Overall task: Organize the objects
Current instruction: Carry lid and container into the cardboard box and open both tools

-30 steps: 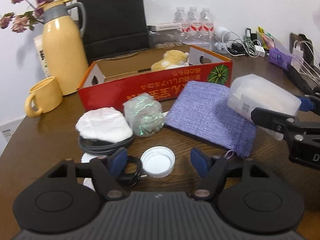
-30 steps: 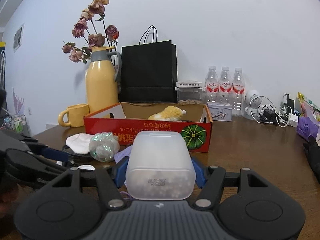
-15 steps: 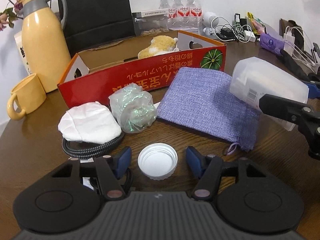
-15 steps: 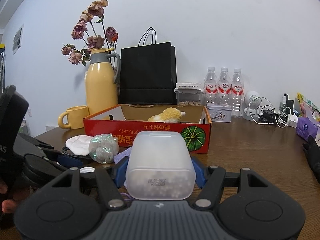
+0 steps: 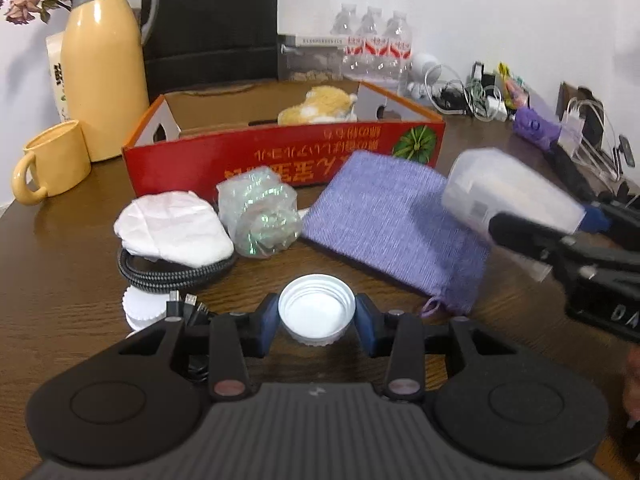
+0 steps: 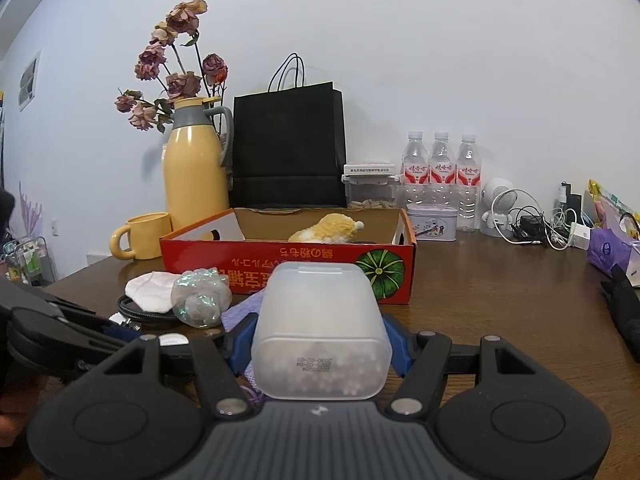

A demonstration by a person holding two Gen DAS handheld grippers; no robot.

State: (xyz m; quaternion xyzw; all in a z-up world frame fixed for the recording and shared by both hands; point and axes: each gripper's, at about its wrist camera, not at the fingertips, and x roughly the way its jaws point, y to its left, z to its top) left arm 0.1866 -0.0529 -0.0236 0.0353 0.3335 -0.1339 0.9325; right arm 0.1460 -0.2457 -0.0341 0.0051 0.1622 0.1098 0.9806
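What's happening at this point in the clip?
A person is tidying a cluttered table with two handheld tongs. The left tongs have their blue pads on either side of a white jar lid lying open side up on the table. The right tongs are clamped on a frosted plastic jar, held above the purple pouch in front of the red cardboard box.

Both wrist views low over the table (image 5: 60, 280), facing the shared red box (image 5: 280, 160) (image 6: 288, 256).

White cap (image 5: 316, 312), lilac woven pouch (image 5: 394, 228), red box (image 5: 288, 160) with green pumpkin print, frosted container (image 6: 320, 332)
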